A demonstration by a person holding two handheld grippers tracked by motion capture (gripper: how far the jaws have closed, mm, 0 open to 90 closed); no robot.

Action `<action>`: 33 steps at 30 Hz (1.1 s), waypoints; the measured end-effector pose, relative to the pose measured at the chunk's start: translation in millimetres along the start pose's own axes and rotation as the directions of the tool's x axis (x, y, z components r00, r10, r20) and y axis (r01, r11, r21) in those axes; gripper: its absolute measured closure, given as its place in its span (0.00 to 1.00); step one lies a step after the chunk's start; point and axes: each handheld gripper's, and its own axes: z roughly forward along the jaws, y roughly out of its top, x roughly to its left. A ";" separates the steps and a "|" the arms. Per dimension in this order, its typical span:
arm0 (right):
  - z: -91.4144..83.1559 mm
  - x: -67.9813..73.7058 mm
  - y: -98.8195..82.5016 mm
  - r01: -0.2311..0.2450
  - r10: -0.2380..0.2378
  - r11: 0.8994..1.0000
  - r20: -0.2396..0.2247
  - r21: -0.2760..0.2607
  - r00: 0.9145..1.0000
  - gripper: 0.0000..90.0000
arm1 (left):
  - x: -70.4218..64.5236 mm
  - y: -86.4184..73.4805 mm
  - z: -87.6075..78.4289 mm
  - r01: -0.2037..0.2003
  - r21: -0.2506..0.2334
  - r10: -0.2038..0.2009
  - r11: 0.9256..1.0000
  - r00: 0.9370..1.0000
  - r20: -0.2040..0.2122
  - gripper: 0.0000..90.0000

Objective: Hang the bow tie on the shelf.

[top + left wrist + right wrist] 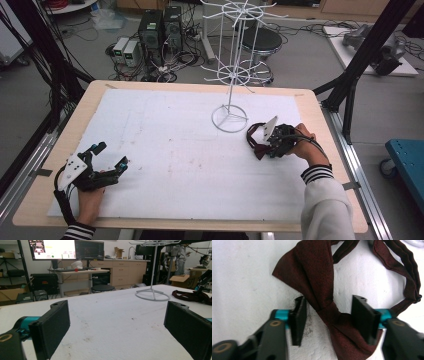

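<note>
I am working the right gripper (328,315) down over a dark red bow tie (312,277) lying on the white mat (165,150), at the right side of the table, just near of the rack's (230,70) ring base. The jaws are straddling the tie's knot, one on each side; the pads are not yet pressing the cloth, a gap showing on both sides, so I am judging this as the closing stage of a grasp. To do it well, I am aiming to keep the knot centred between the jaws and the tips low against the mat, so that the pinch takes the thick knot and not a loose wing or the thin strap looping off to the far right. The tie is soft, satin-like, finely textured fabric, pleated toward the knot; the mat is matt, slightly stained felt; the rack is thin white wire. The left gripper (107,157) is resting at the near left, jaws wide apart and holding nothing.
</note>
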 end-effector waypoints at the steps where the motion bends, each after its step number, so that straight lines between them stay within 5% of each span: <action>1: -0.9 -0.8 0.0 -0.011 0.011 1.000 0.015 0.003 1.000 0.65 | 0.2 0.2 -0.2 -0.001 0.003 0.001 1.000 1.000 0.001 0.08; 6: -1.7 -1.9 1.7 -0.018 0.018 1.000 -0.005 -0.008 1.000 0.81 | 0.2 0.1 -0.1 0.000 0.001 0.000 1.000 1.000 0.001 0.08; 14: -12.3 -4.0 0.1 -0.098 0.096 0.991 -0.023 -0.089 0.995 0.82 | 0.3 0.1 -0.1 0.001 0.001 -0.001 1.000 1.000 0.001 0.08; 22: -25.9 -5.6 -4.0 -0.153 0.154 0.969 -0.012 -0.195 0.988 0.82 | 0.4 0.1 -0.1 0.003 0.001 -0.003 1.000 1.000 0.001 0.08; 25: -29.7 -6.2 -6.0 -0.185 0.188 0.958 -0.009 -0.220 0.982 0.82 | 0.3 0.1 -0.1 0.002 0.001 -0.002 1.000 1.000 0.001 0.08; 29: -35.5 -8.5 -8.9 -0.248 0.253 0.928 -0.017 -0.278 0.967 0.82 | 0.3 0.1 -0.1 0.002 0.001 -0.002 1.000 1.000 0.001 0.08; 30: -35.5 -8.5 -8.9 -0.248 0.253 0.928 -0.017 -0.278 0.967 0.82 | 0.3 0.1 -0.1 0.002 0.002 -0.002 1.000 1.000 0.001 0.08; 31: -38.7 -9.2 -9.8 -0.274 0.281 0.910 -0.024 -0.312 0.959 0.82 | 0.3 0.1 -0.1 0.001 0.001 -0.001 1.000 1.000 0.001 0.08; 33: -41.0 -9.3 -9.8 -0.295 0.304 0.894 -0.026 -0.337 0.952 0.82 | 0.4 0.1 -0.1 0.002 0.001 -0.002 1.000 1.000 0.001 0.08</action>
